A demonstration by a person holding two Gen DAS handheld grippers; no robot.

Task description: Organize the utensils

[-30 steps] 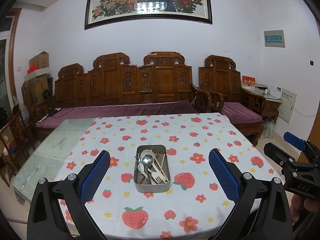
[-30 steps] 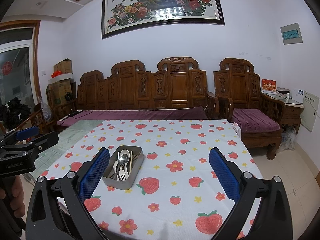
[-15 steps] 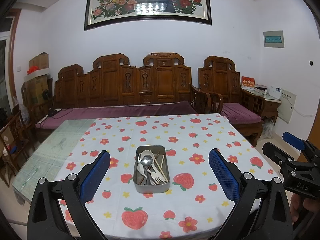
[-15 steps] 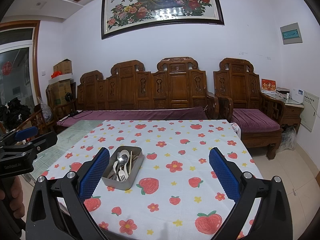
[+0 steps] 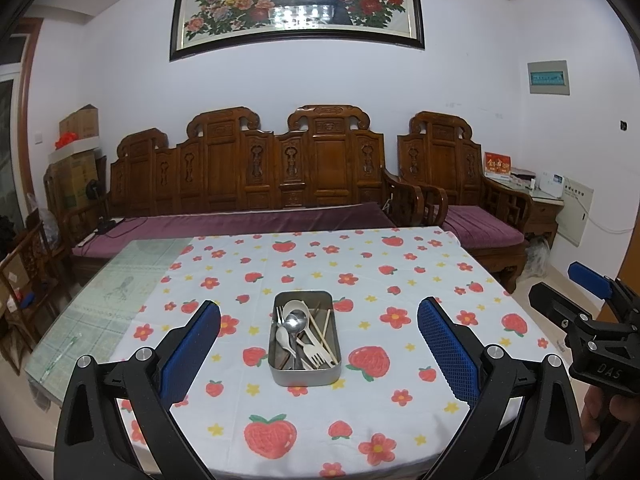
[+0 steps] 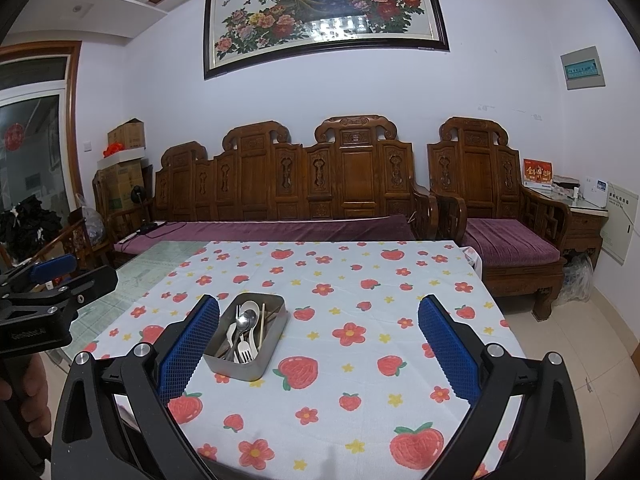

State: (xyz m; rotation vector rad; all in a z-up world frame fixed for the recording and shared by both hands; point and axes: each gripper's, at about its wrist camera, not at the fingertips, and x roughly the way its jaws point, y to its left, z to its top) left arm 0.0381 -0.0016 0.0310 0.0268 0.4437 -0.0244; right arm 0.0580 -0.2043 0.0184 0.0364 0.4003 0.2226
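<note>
A grey metal tin (image 5: 285,376) (image 6: 224,368) sits on the strawberry-print tablecloth (image 5: 360,280) (image 6: 360,320). Inside it lie a steel spoon (image 5: 295,321) (image 6: 244,320), white plastic spoons and a white fork (image 5: 316,358) (image 6: 244,350), plus wooden chopsticks (image 5: 326,336) (image 6: 262,328). My left gripper (image 5: 318,354) hangs open above the near table edge, the tin centred between its blue pads. My right gripper (image 6: 318,350) is open too, with the tin just inside its left pad. Nothing is held. The right gripper (image 5: 588,320) also shows at the left wrist view's right edge.
A bare glass tabletop strip (image 5: 112,292) runs along the cloth's left side. A carved wooden sofa with purple cushions (image 5: 240,220) and an armchair (image 6: 504,240) stand behind the table. Cardboard boxes (image 6: 124,168) are stacked in the far left corner.
</note>
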